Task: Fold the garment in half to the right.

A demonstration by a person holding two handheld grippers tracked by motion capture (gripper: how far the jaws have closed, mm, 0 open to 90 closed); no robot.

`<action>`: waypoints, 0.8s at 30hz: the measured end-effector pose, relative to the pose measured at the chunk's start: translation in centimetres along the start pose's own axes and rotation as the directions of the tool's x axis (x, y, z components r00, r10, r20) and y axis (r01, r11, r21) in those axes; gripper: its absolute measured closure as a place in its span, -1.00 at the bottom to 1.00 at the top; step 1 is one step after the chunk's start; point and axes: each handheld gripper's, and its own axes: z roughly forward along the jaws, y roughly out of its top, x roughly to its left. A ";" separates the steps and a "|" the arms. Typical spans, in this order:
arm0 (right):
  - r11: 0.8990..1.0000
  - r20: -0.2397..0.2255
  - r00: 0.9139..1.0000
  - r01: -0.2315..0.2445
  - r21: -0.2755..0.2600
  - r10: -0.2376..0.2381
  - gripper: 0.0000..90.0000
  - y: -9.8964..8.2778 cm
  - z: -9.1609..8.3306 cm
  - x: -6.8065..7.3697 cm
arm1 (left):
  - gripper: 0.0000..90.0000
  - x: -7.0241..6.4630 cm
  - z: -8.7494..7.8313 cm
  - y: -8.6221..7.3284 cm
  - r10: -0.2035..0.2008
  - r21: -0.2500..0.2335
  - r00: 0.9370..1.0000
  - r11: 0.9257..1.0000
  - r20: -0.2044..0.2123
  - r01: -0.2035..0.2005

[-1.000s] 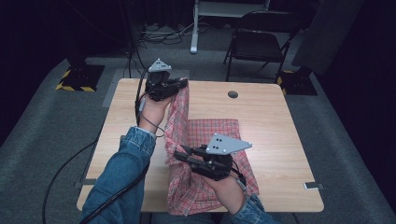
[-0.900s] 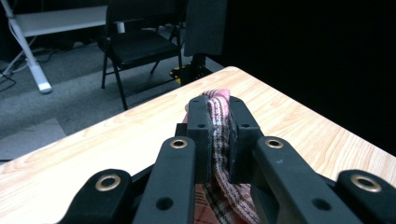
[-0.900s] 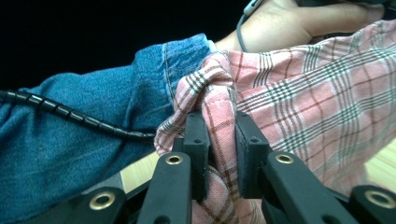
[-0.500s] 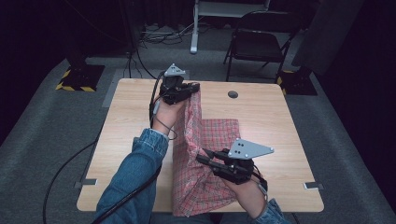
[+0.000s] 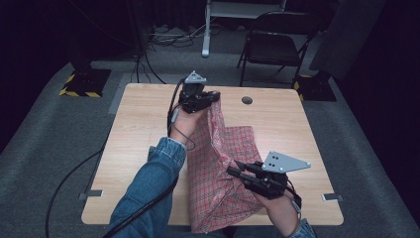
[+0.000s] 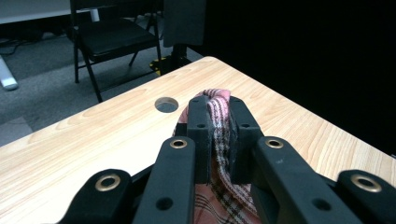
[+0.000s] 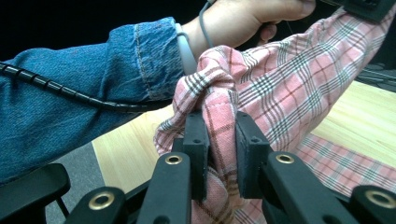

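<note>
We see the left gripper [image 5: 210, 95] over the far part of the wooden table [image 5: 292, 124], its jaws clamped on a bunched edge of the pink plaid cloth [image 5: 223, 168]. In the left gripper view that gripper [image 6: 218, 135] has a fold of the cloth [image 6: 218, 116] pinched between its two black jaws, with a little of the fabric poking out just past the tips and more hanging beneath them; ahead of the jaws and a little to one side lies the round hole [image 6: 166, 104] in the tabletop, and farther off beyond the table's edge stands a black folding chair [image 6: 112, 37]. The right gripper [image 5: 236, 172] is near the table's front edge, and its jaws too are closed on the cloth. In the right gripper view this gripper [image 7: 222, 140] holds a hemmed edge of the cloth [image 7: 280, 93] between its jaws; the fabric bulges in a knot-like bunch just above the tips and runs up and away from them toward the other hand [image 7: 243, 18], whose denim sleeve [image 7: 93, 88] crosses the view beyond the jaws. From above we see the cloth lifted between the two grippers as a slack ridge, with the rest of it lying on the table beneath and to the side of the right gripper's jaws and draping over the table's near edge.
</note>
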 end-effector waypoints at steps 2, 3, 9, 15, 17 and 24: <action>1.000 0.009 1.000 -0.010 -0.002 0.011 0.72 -0.2 -0.3 -0.3 | 0.83 -0.2 0.5 0.1 0.007 0.005 1.000 1.000 0.003 -0.007; 1.000 0.014 1.000 -0.013 -0.005 0.013 0.72 -0.3 -0.5 -0.4 | 0.83 -0.3 0.7 0.1 0.005 0.006 1.000 1.000 0.008 -0.005; 0.999 0.031 0.999 -0.033 -0.017 0.033 0.72 -0.8 -1.2 -0.9 | 0.82 -0.8 2.1 0.4 0.028 0.022 0.999 0.999 0.023 -0.028; 0.997 0.039 0.996 -0.076 -0.027 0.077 0.72 -1.9 -1.7 -2.1 | 0.82 -0.8 3.8 0.0 0.011 0.038 0.999 0.999 0.032 -0.013; 0.996 0.045 0.995 -0.086 -0.027 0.087 0.72 -2.3 -1.9 -2.4 | 0.82 -0.9 4.4 -0.2 0.011 0.048 0.999 0.999 0.033 -0.013; 0.994 0.060 0.992 -0.111 -0.022 0.112 0.72 -3.8 -2.5 -3.3 | 0.82 -1.5 6.6 -0.9 0.017 0.089 0.999 0.996 0.040 -0.021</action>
